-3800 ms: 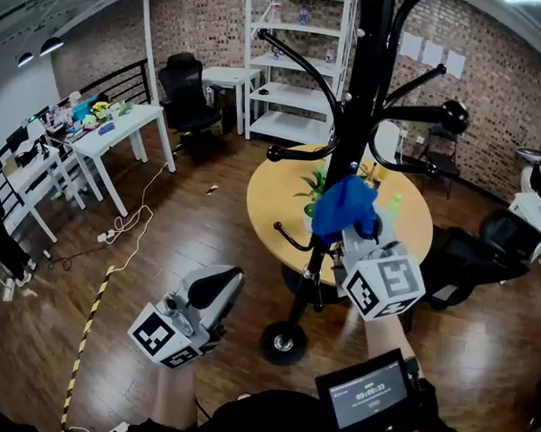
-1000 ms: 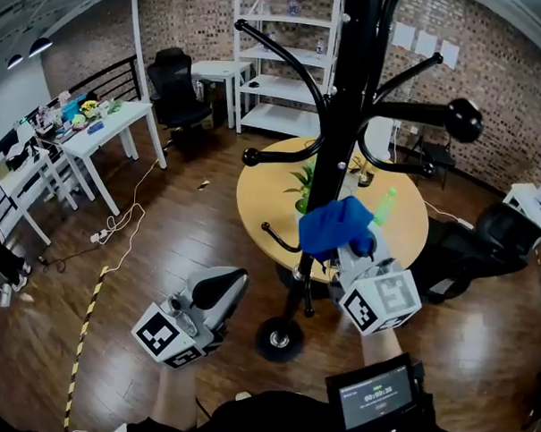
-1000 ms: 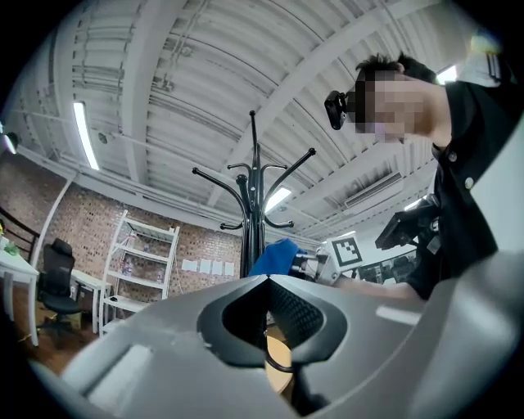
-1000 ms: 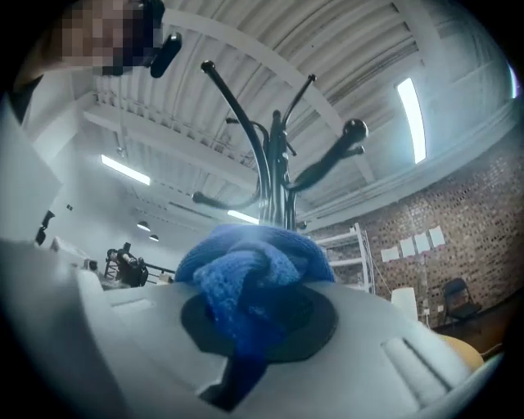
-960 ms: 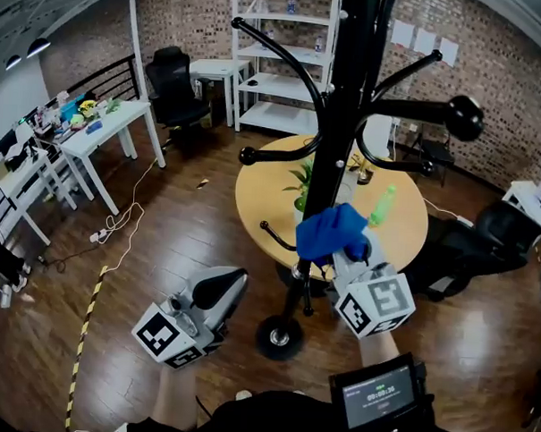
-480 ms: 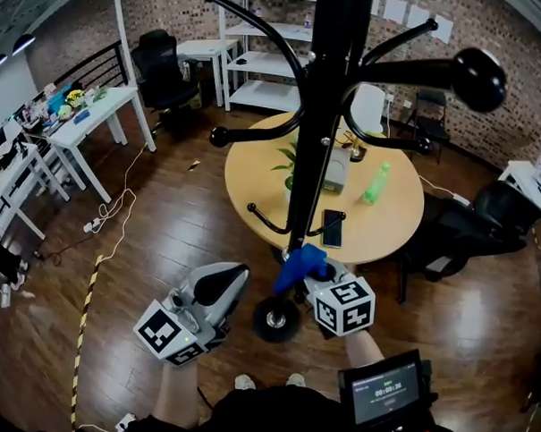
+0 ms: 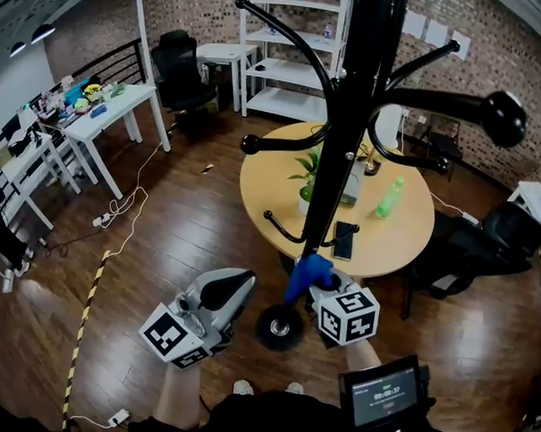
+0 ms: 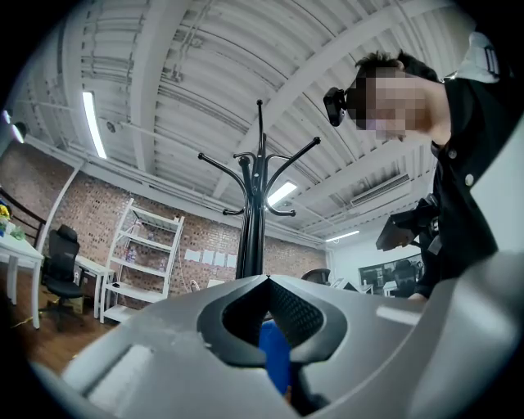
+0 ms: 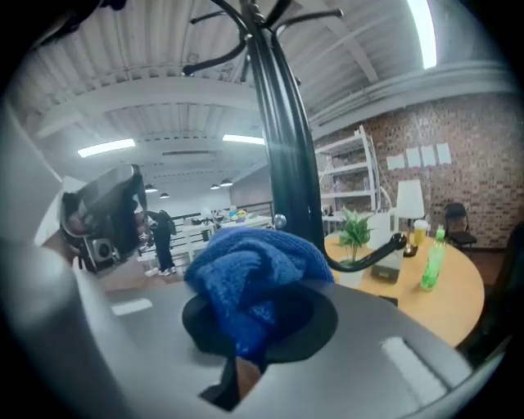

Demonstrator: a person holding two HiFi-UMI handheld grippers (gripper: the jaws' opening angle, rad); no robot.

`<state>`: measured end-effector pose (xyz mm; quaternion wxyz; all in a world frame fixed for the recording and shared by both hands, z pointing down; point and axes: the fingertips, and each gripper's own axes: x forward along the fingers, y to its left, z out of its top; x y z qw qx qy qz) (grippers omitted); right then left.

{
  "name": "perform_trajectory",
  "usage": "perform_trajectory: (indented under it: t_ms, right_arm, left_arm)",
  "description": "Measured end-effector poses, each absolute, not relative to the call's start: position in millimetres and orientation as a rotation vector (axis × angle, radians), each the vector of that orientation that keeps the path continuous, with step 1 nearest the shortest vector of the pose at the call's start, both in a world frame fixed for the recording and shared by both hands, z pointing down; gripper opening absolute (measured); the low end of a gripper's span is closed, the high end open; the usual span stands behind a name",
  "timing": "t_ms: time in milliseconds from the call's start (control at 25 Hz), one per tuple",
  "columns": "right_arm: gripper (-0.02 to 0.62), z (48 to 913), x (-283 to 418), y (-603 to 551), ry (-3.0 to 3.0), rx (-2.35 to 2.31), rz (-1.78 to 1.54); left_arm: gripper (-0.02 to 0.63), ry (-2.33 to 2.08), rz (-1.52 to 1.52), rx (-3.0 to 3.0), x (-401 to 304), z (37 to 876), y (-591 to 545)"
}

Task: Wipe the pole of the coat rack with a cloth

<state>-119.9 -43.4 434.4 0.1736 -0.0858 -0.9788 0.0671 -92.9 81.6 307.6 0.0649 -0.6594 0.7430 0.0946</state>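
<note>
The right gripper (image 7: 324, 292) is clamped tight on a bunched blue cloth (image 7: 306, 273). The cloth presses against the black pole (image 7: 337, 169) of the coat rack low down, just above its round base (image 7: 279, 327). In the right gripper view the cloth (image 9: 254, 270) spills over the closed jaws, and the pole (image 9: 285, 155) rises right behind it.

The left gripper (image 7: 233, 286) hangs left of the base, apart from the pole, its jaws drawn together at the tips with nothing clamped. The left gripper view looks up the pole (image 8: 252, 221), and a strip of blue shows through the hollow behind the tips.

Bare wooden floor (image 7: 189, 234) lies open to the left and in front of the base. On the right, the edge of a round wooden table (image 7: 403, 243) comes close behind the pole. A curved lower hook (image 7: 283, 231) juts out to the left above the cloth. A black office chair (image 7: 470, 251) stands against the table's far right side. A yellow and black tape stripe (image 7: 85, 328) runs along the floor well to the left.

On the table, a white pot (image 7: 305, 196) holds a green plant, a green bottle (image 7: 388, 198) is too small to show any contents, and a phone (image 7: 344, 241) lies near the table's edge. A white shelf unit (image 7: 290, 73) by the brick wall carries a few small bottles
</note>
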Motion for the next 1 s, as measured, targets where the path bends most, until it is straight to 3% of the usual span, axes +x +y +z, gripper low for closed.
perform_trajectory:
  t_ms: [200,520,760,1000]
  right_arm:
    - [0.021,376.5,-122.2,-50.1,-3.024,-0.137,0.134]
    - [0.022,192.9,-124.8,-38.2,-3.418,-0.221,-0.096]
    - [0.023,80.0,-96.9,-47.9,-3.626,-0.091,-0.306]
    - [0.023,27.5,-43.2,-17.6,-3.779,-0.257,-0.390]
  left_arm:
    - [-0.008,2.228,0.270,-1.960,-95.5,299.5,92.4]
    - [-0.008,2.190,0.251,-1.891,-104.4,279.5,109.1]
    - [-0.008,2.171,0.247,-1.842,-111.0,269.6,124.8]
    - [-0.008,2.161,0.212,-1.850,-113.0,262.7,114.7]
